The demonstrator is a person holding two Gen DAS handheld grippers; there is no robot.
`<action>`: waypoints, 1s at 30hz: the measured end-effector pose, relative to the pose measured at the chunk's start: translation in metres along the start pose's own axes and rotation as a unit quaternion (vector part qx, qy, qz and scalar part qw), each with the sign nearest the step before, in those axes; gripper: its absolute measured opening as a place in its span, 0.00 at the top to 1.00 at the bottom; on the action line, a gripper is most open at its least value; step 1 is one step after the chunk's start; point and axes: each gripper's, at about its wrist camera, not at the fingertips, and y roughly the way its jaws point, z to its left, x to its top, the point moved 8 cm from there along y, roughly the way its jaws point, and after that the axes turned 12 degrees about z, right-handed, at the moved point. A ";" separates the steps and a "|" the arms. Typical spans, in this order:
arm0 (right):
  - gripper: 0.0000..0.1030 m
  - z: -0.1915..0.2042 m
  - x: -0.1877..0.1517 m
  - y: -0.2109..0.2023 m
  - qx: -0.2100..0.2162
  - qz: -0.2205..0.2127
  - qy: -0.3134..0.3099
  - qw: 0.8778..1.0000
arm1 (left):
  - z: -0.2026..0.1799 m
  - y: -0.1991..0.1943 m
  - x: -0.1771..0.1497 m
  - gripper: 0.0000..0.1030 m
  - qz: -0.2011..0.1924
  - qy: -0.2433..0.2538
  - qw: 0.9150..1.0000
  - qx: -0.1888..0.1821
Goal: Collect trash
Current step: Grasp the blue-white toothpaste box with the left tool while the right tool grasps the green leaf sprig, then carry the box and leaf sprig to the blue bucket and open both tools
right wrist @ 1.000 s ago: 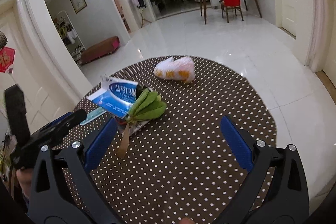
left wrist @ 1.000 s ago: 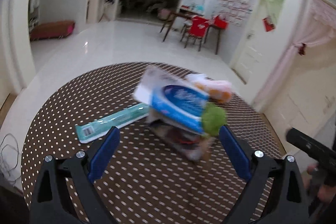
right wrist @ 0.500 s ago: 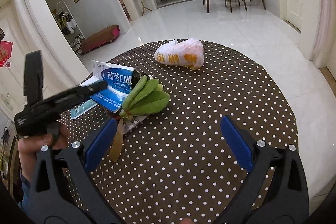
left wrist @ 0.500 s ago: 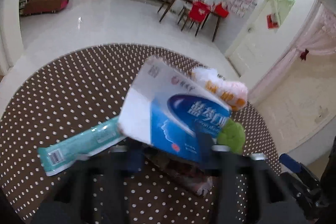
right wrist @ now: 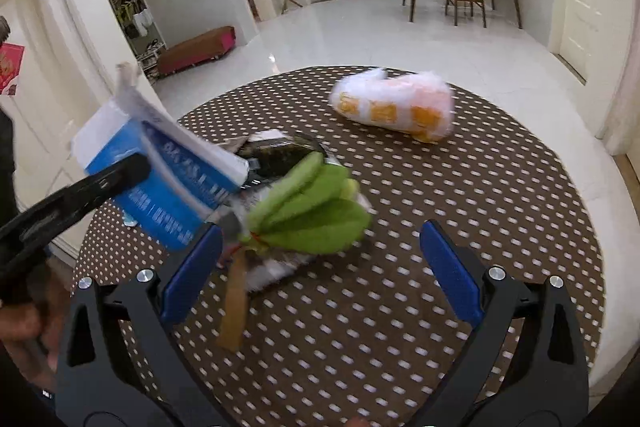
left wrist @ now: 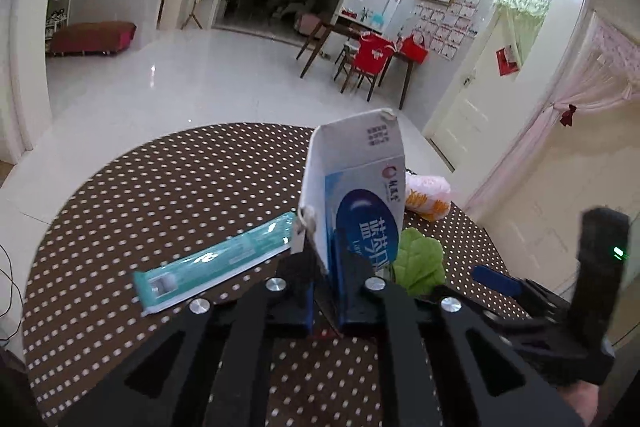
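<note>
My left gripper (left wrist: 325, 291) is shut on a blue and white cardboard box (left wrist: 356, 195) and holds it upright above the round dotted table (left wrist: 160, 195). The box also shows in the right wrist view (right wrist: 160, 171), lifted at the left. My right gripper (right wrist: 318, 267) is open and empty, just short of a green leafy toy (right wrist: 316, 211) that lies on a dark foil wrapper (right wrist: 276, 151). A teal toothpaste box (left wrist: 216, 259) lies flat on the table left of the held box. A white and orange plastic bag (right wrist: 396, 107) lies at the table's far side.
The table's far edge (right wrist: 560, 131) drops to a glossy white floor. A red bench (left wrist: 92, 37) stands by the left wall. A dining table with red chairs (left wrist: 372, 55) stands far back. The right gripper's body (left wrist: 560, 323) shows at right in the left wrist view.
My left gripper has shut on the blue and white box and lifted it upright off the pile. My right gripper has moved closer to the green leafy toy.
</note>
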 end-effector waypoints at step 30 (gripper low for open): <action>0.81 -0.053 -0.030 -0.109 0.046 -0.078 0.038 0.995 | -0.053 -0.057 -0.040 0.92 -0.030 0.049 0.998 0.018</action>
